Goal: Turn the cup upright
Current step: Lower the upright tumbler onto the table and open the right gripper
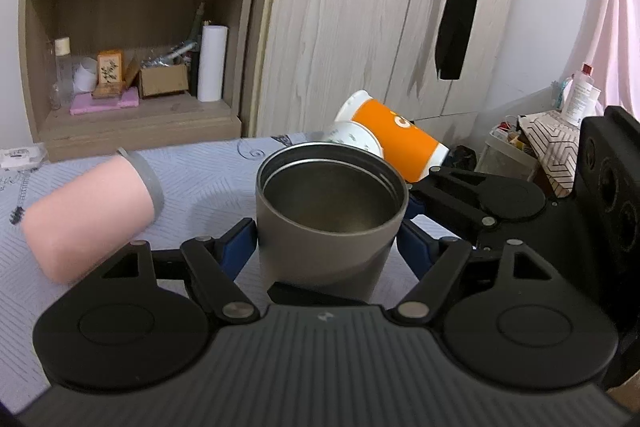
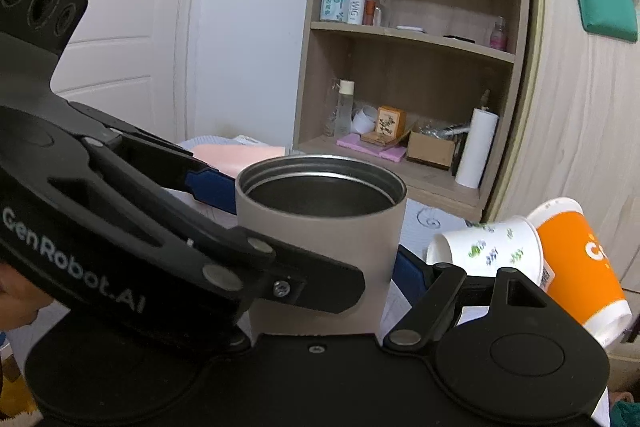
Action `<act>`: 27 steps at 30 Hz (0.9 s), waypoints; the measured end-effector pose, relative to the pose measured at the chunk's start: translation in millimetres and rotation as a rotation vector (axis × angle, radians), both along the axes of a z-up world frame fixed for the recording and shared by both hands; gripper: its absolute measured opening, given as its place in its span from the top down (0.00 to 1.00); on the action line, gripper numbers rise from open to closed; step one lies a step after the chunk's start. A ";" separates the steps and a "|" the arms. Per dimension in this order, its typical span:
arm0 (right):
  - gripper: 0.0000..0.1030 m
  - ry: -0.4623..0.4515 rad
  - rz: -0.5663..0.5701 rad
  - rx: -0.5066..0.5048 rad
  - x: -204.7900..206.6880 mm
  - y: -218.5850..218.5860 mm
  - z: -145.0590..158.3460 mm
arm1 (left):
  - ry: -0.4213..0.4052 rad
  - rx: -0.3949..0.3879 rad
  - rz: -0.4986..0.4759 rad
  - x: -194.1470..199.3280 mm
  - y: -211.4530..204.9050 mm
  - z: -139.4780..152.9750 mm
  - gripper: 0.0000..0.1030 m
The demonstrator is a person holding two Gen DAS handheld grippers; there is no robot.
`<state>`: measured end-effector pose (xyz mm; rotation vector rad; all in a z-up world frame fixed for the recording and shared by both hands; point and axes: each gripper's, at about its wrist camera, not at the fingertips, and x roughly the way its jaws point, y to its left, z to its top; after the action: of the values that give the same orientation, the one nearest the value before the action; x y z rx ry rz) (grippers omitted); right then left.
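A grey metal-lined cup (image 1: 326,215) stands upright, mouth up, on the patterned table cloth (image 1: 200,171). My left gripper (image 1: 326,247) has its blue pads against both sides of the cup. My right gripper (image 2: 316,227) also has the same cup (image 2: 320,239) between its fingers, and its black fingers (image 1: 460,195) show behind the cup in the left wrist view. The left gripper's arm (image 2: 120,219) crosses the right wrist view in front of the cup.
A pink cup (image 1: 88,215) with a grey rim lies on its side at the left. An orange paper cup (image 1: 396,139) and a white flowered paper cup (image 1: 354,137) lie tipped behind. A wooden shelf unit (image 1: 132,39) and wardrobe doors (image 1: 348,39) stand beyond the table.
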<state>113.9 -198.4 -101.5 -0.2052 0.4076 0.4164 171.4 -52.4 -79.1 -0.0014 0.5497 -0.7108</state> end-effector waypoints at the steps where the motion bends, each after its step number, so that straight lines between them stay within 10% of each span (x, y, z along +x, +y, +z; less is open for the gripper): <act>1: 0.20 0.002 -0.010 -0.002 -2.9 0.2 -0.4 | 0.009 -0.002 -0.008 -0.1 -0.3 -0.5 0.24; 27: 0.17 0.023 -0.184 0.033 -93.0 -12.4 43.5 | -0.001 0.055 0.237 -89.3 34.9 59.0 0.09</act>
<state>20.9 -210.8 -58.0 -0.1293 0.4384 0.2448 82.0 -17.5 -20.2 -0.0144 0.5577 -0.4642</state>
